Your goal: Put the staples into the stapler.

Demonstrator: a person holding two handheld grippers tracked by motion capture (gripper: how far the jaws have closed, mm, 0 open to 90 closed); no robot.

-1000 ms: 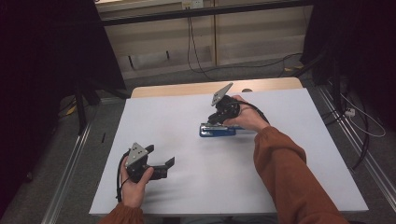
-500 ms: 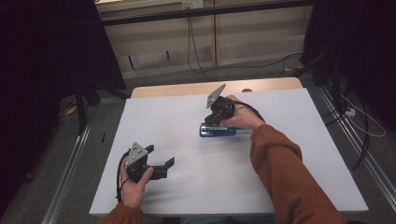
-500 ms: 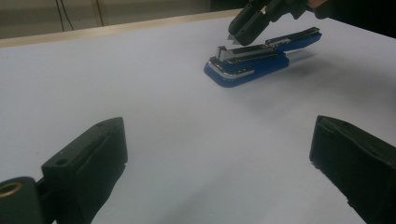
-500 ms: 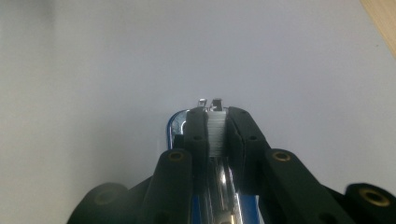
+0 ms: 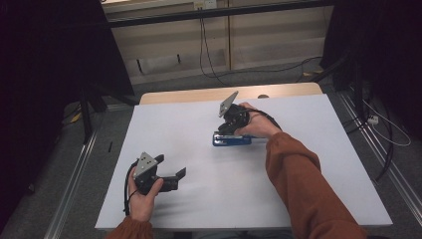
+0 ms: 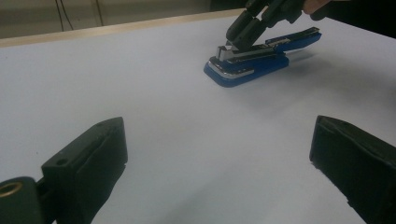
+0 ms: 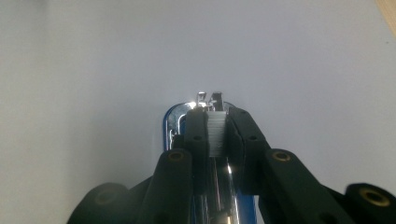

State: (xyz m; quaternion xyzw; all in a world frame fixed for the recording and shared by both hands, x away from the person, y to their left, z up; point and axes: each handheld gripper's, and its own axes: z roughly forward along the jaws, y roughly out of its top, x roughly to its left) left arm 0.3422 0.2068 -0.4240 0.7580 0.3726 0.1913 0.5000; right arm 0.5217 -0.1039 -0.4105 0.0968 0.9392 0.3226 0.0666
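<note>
We see a white worktop [image 5: 298,189] with a blue stapler [image 5: 232,140] lying flat near its middle, a bit toward the far side, long axis running left-right in the high view. The stapler's blue top is swung up and back, so the silver magazine [image 6: 243,55] on the blue base is exposed in the left gripper view.

Right tongs [image 5: 226,130] come down onto the stapler's left end, grey plate tilted up toward the far edge. In the right gripper view the right tongs [image 7: 216,133] are nearly closed, the two black jaws pinching a strip of staples [image 7: 216,130] between them, right over the shiny magazine and the blue nose of the stapler [image 7: 169,122]. The strip sits upright between the jaws; we can't tell whether its lower edge is seated in the channel or just above it. The right hand [image 5: 256,127] wraps the gripper body, rust-coloured sleeve [image 5: 303,184] running back to the near edge.

Left tongs [image 5: 178,174] are near the front-left of the worktop, well apart from the stapler, held low by the left hand [image 5: 144,196], pointing right. In the left gripper view the left tongs [image 6: 219,163] are spread wide, nothing between the jaws, bare white surface under them, stapler farther off at upper right.
</note>
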